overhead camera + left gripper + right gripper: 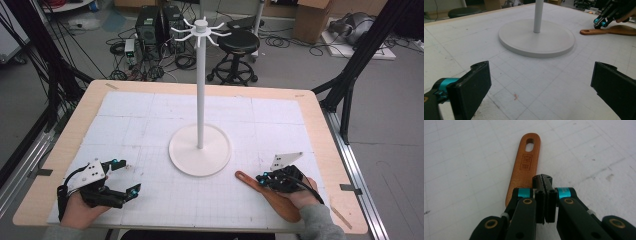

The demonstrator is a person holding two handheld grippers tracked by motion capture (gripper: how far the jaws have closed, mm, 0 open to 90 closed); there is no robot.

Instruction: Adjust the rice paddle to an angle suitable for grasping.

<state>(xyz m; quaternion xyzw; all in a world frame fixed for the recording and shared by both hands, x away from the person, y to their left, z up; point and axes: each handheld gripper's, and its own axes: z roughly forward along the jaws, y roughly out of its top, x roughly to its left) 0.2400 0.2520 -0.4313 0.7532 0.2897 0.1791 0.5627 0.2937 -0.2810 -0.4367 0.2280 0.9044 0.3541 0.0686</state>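
Note:
A brown wooden spatula (248,179) lies flat on the mat at the right, its handle end with the hanging slot (531,145) pointing toward the stand. My right gripper (261,179) hovers just over the handle (525,167) with its jaws pressed together and nothing between them (545,180). A hand covers part of the spatula's blade (282,206). At the front left, my left gripper (127,176) rests in a hand with its jaws wide apart (541,85) over bare mat. A white hook stand (200,90) rises from a round base (200,150) at the table's middle.
White gridded mat (150,125) covers the wooden table (320,130). The stand's hook ring (201,29) sits high at the pole's top. Beyond the far edge are a black stool (239,42), cables and equipment on the floor.

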